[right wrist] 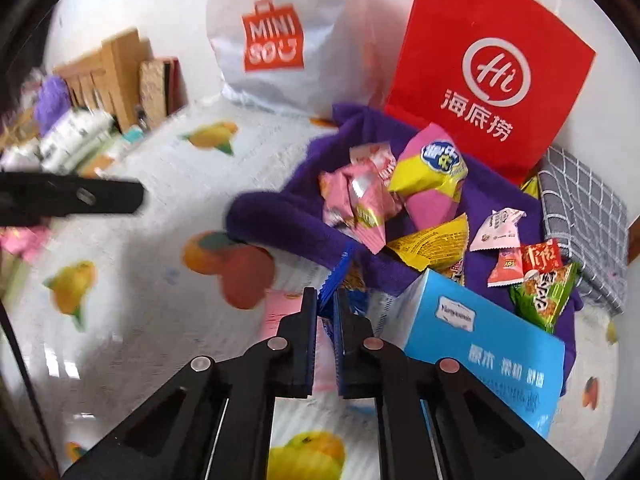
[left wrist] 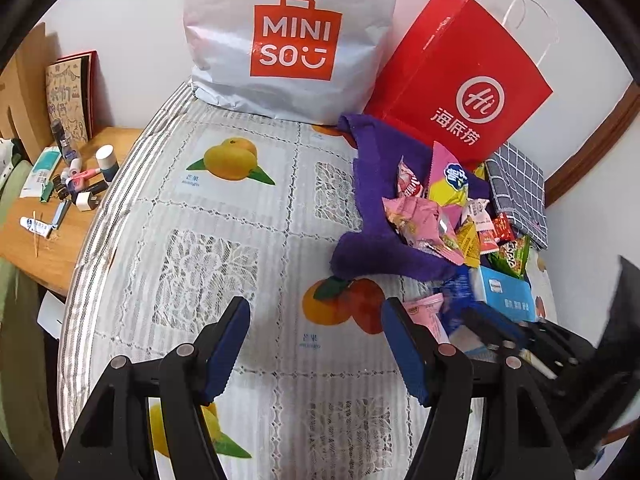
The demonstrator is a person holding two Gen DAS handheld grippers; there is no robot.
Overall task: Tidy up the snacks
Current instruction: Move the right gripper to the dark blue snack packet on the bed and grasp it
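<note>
A pile of snack packets [left wrist: 436,216] lies on a purple towel [left wrist: 372,248] at the right of the table; it also shows in the right wrist view [right wrist: 404,204] on the towel [right wrist: 276,216]. My right gripper [right wrist: 326,300] is shut on a blue snack packet [right wrist: 340,276] at the pile's near edge, next to a blue tissue box [right wrist: 484,340]. My left gripper [left wrist: 316,320] is open and empty over the fruit-print tablecloth [left wrist: 224,220], left of the pile. The right gripper [left wrist: 500,332] appears beside it.
A white MINISO bag [left wrist: 296,36] and a red paper bag [left wrist: 468,80] stand at the back. A grey checked cloth [left wrist: 520,188] lies at the right. A wooden side table [left wrist: 52,200] with toiletries stands at the left.
</note>
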